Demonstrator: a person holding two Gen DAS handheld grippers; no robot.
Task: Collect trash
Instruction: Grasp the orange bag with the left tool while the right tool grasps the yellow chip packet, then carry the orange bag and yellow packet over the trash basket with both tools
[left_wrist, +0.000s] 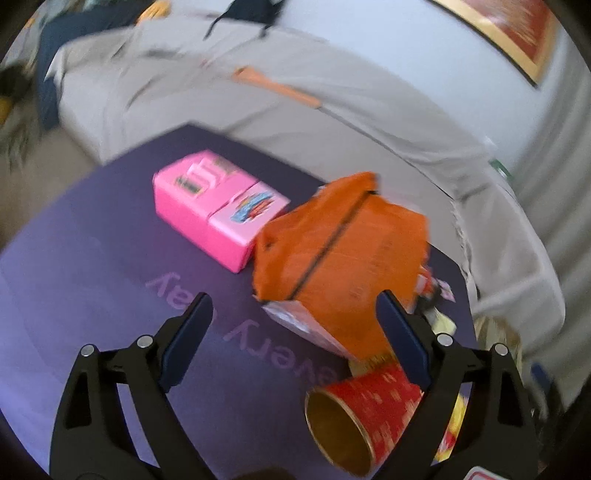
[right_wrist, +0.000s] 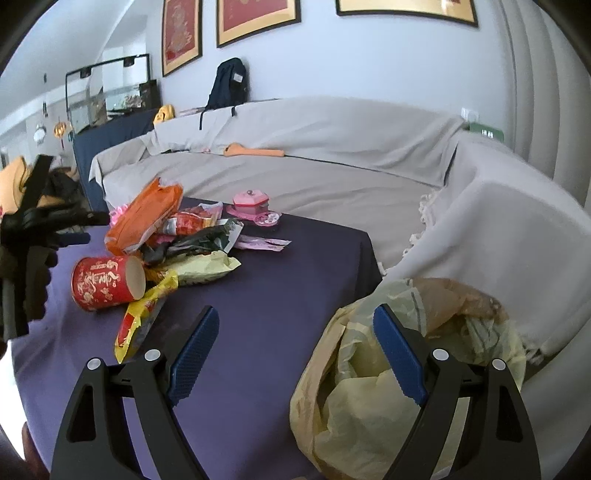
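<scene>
Closing in on a trash heap (right_wrist: 173, 236) on the purple table (right_wrist: 280, 295), the left gripper (left_wrist: 295, 325) hangs with fingers spread and empty above the red cup (left_wrist: 365, 402) and orange packet (left_wrist: 343, 251). The right gripper (right_wrist: 295, 343), also spread and empty, waits by the yellow bag (right_wrist: 354, 398). Next, likely: lower, pinch one piece, carry it to the bag.

Home living room, covered sofa (right_wrist: 295, 147), framed wall pictures (right_wrist: 256, 18), cloth-draped table (right_wrist: 277, 288)

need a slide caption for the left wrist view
Open left tongs approach an orange snack bag and a tipped red paper cup on the purple tablecloth.
</scene>
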